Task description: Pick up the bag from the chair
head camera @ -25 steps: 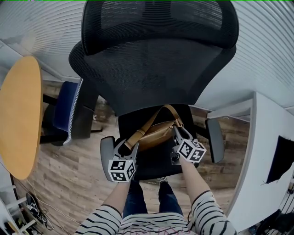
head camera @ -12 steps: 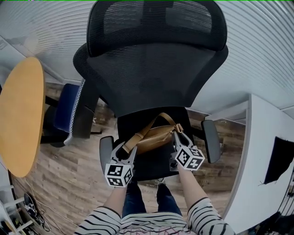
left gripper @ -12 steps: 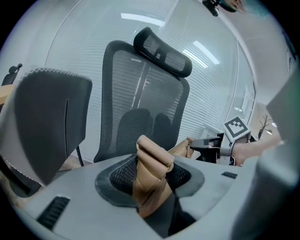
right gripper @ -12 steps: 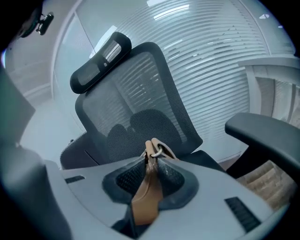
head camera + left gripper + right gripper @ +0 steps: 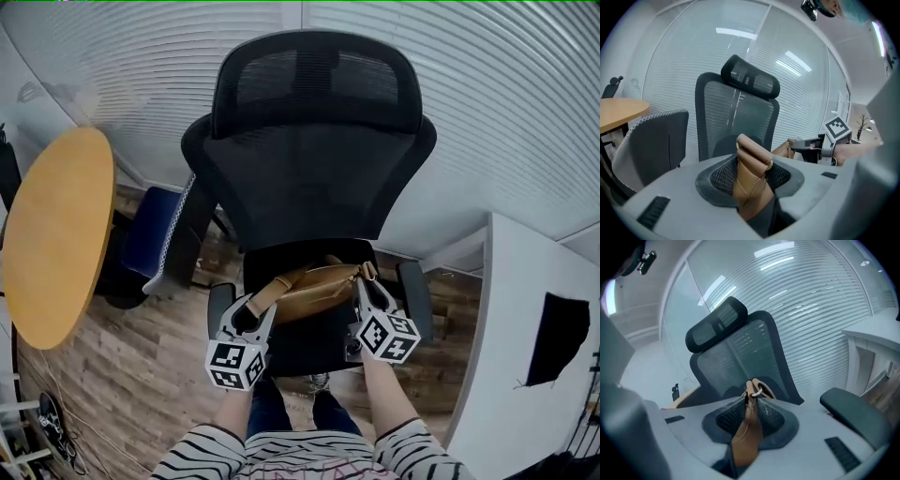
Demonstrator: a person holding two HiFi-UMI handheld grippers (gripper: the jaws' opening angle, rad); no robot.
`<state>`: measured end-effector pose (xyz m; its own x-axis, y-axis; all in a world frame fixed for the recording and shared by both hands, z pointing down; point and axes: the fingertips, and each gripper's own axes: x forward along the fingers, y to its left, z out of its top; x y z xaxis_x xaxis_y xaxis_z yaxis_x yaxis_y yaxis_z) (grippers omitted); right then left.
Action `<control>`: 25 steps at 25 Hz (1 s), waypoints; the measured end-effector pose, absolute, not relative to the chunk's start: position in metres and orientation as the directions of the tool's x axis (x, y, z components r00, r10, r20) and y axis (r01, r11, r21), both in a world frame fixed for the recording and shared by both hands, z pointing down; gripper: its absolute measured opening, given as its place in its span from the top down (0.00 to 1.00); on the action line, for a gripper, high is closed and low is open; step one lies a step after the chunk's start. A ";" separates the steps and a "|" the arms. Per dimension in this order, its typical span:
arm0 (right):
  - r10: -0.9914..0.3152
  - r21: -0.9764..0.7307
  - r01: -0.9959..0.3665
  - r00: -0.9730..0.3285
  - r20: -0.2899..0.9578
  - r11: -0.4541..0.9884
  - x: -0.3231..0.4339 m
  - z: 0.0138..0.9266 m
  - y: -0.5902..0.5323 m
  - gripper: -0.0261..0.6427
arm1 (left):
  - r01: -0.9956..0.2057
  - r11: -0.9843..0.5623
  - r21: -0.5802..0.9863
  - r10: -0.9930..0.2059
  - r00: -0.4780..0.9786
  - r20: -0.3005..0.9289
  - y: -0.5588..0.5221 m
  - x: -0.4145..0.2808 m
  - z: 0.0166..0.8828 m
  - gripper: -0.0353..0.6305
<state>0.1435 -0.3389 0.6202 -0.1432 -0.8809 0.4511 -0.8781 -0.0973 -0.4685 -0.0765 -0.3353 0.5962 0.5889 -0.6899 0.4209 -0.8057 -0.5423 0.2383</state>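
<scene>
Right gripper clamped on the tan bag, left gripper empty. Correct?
No. The left gripper view shows the left gripper closed on the strap of the bag, not empty. The right gripper is clamped on the bag; both grippers' jaws have just been closing.

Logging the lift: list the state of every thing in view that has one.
Left tongs: shut on folded strap, jaws just closing.
Right tongs: shut on strap by its ring, jaws just closing.
Bag: slung between both tongs.
Chair: upright, seat under bag.
</scene>
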 end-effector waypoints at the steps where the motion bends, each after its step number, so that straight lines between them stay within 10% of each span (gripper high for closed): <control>1: -0.887 -0.467 -0.881 -0.148 0.437 -0.083 0.144 0.610 -0.337 0.82 | -0.806 -0.543 0.235 -0.697 0.589 0.409 -0.333 -0.076 0.587 0.68; 25: -0.965 -0.446 -0.893 -0.168 0.203 0.061 0.146 0.423 -0.295 0.82 | -0.820 -0.545 0.172 -0.810 0.569 0.144 -0.295 -0.076 0.398 0.70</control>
